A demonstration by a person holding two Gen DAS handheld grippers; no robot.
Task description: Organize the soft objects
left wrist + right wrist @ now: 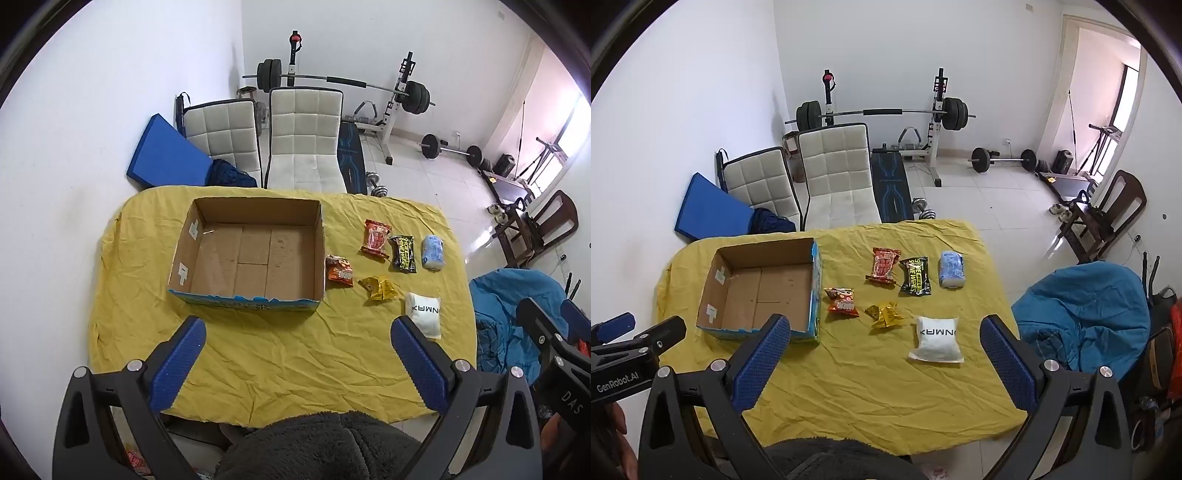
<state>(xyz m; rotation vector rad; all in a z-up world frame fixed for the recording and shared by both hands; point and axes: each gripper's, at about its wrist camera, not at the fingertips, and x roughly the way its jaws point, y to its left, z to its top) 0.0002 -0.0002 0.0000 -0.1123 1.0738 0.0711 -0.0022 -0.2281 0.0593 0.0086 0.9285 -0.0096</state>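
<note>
Yellow table [258, 354] — box [247, 254] empty, both claws (spread wide) hovering.

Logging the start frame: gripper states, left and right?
Left gripper: open, holding nothing, above the yellow cloth.
Right gripper: open, holding nothing.

Orange snack packet [339, 272]: we see its left edge hidden behind the cardboard box [320, 254] wall.
Near edge of the counter [258, 369]: covered by dark fleece.
Left hand-held gripper [614, 322]: cut off by the frame's left edge.
Packet print: mostly too small for us to read.
</note>
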